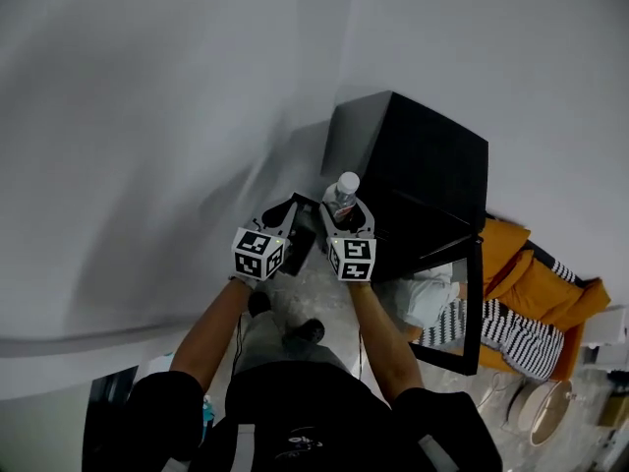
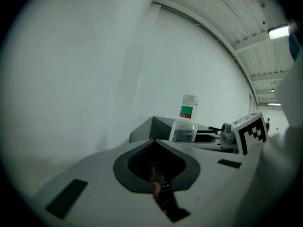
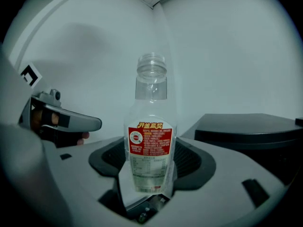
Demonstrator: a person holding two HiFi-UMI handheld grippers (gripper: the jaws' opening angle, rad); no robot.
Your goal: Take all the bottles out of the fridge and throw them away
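Right tool is clamped on the clear plastic bottle at its label. Likely light, thin-walled, crushable and slick, so grip mid-body with moderate squeeze. Left tool is closed and empty.

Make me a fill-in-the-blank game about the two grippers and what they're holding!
1. The right gripper has its fingers closed on a clear plastic ____.
2. The top part of the label on the bottle is coloured ____.
3. The left gripper has its fingers shut, and between them there is ____.
4. The fridge just beyond the grippers is coloured ____.

Missing words: bottle; red; nothing; black.
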